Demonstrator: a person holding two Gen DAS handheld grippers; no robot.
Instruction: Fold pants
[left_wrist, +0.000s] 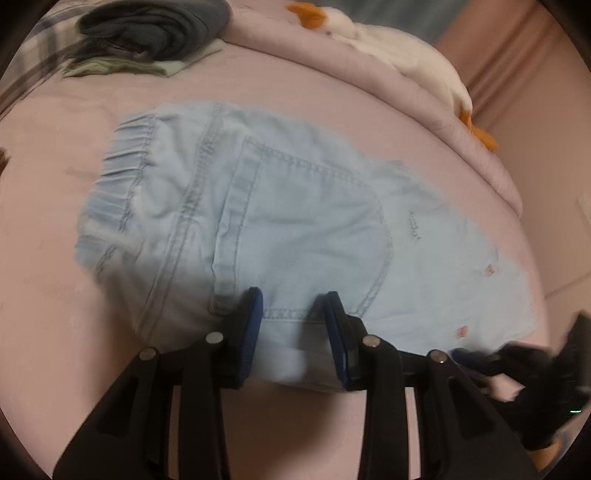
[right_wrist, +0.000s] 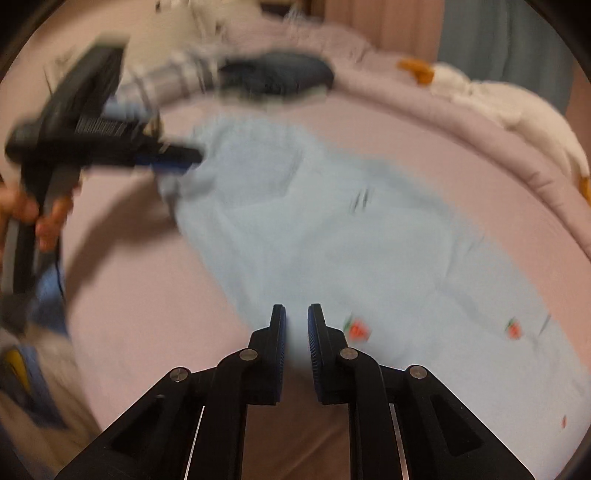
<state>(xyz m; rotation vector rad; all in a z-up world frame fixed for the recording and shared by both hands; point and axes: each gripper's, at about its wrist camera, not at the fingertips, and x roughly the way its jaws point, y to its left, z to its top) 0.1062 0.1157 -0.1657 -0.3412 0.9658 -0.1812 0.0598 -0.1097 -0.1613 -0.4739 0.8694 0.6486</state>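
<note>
Pants (left_wrist: 280, 221): light blue denim, spread flat on the pink bed (left_wrist: 55, 258), elastic waistband far-left of the left claw (left_wrist: 293, 314), back pocket facing up right ahead of it. Left claw jaws apart, straddling the near fabric edge, not clamped. Right claw (right_wrist: 296, 332) sits over the leg section, jaws with a narrow gap, fabric edge between the tips; grip unclear from blur. Small red embroidered motifs just right of the right claw. Dark folded clothes (left_wrist: 155, 33) far ahead-left of the left claw, white plush toy (left_wrist: 406, 62) far ahead-right at the bed edge.
</note>
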